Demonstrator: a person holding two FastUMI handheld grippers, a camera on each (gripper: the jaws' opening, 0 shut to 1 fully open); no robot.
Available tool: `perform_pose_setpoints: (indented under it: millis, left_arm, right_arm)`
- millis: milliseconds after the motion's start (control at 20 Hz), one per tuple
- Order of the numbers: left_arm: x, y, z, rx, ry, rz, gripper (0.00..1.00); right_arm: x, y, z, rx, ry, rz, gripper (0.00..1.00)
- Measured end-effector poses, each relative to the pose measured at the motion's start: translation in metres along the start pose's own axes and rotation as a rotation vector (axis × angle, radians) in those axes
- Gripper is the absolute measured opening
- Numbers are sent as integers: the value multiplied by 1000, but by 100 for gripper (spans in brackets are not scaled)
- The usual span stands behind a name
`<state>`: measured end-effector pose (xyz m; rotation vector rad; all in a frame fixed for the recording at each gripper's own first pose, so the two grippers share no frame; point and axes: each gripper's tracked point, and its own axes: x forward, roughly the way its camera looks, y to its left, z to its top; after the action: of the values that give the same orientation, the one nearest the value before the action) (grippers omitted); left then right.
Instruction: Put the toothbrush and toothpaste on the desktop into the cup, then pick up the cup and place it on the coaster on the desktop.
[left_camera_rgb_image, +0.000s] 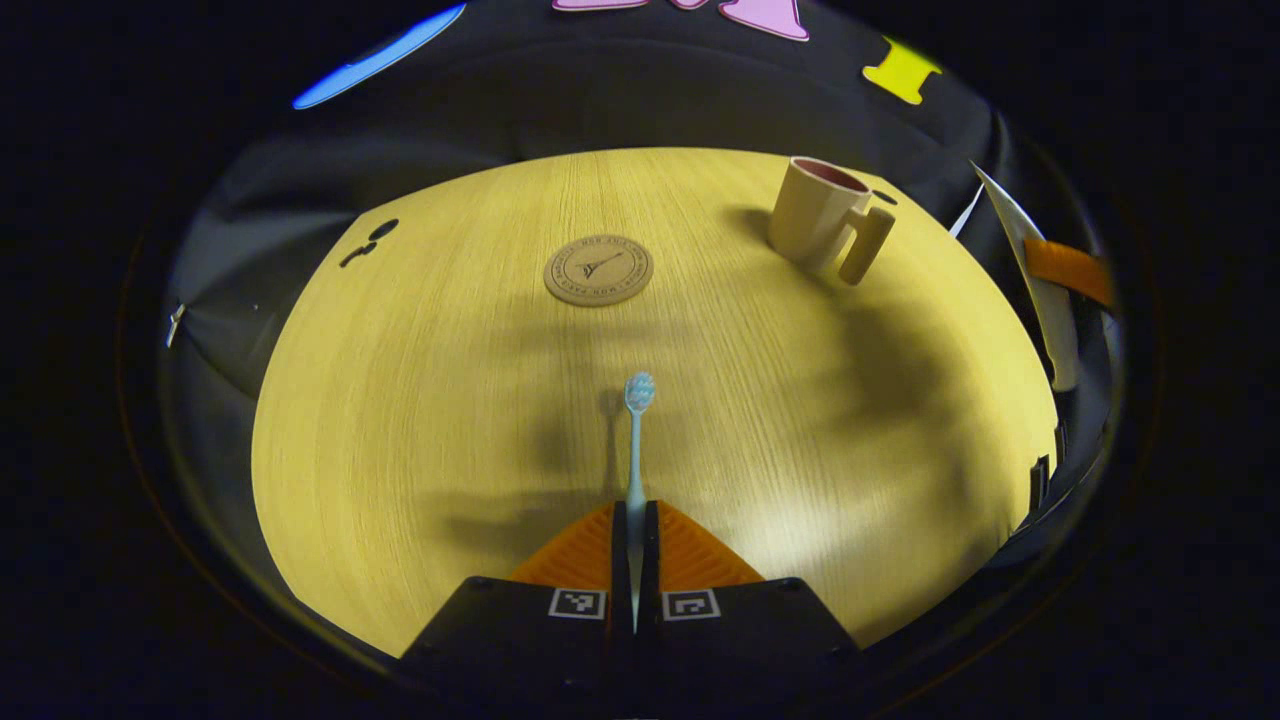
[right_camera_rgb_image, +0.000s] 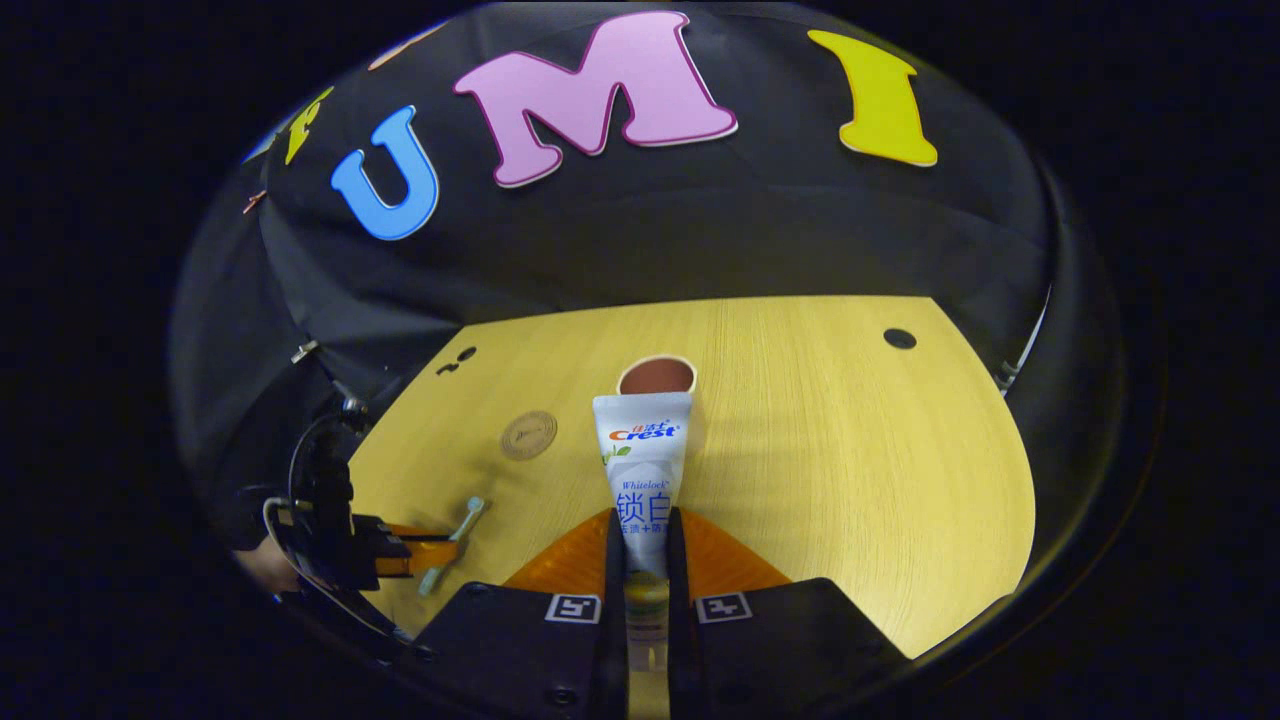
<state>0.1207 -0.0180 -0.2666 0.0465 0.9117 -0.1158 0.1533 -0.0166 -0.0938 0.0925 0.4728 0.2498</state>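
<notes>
Toothbrush (left_camera_rgb_image: 637, 440) clamped in left tool (left_camera_rgb_image: 636, 520), cup (left_camera_rgb_image: 822, 215) near desktop (left_camera_rgb_image: 420, 420) edge

Both hand-held grippers (left_camera_rgb_image: 635, 520) (right_camera_rgb_image: 645, 530) clamped closed.

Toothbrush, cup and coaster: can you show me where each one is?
toothbrush (left_camera_rgb_image: 639, 392), left gripper view, on its bristle head.
cup (left_camera_rgb_image: 812, 212), left gripper view, on its outer wall beside the handle.
coaster (left_camera_rgb_image: 598, 269), left gripper view, on the middle of its round top.
</notes>
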Motion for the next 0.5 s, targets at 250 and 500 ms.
perform_pose_setpoints:
  millis: [250,500]
  left_arm:
    - [-27,-2,30,-34,-151,-29,6]
    - [-41,10,52,-46,-245,13,6]
  right_arm:
    - [20,-4,75,-61,-191,-7,19]
    - [43,6,142,-79,-398,7,19]
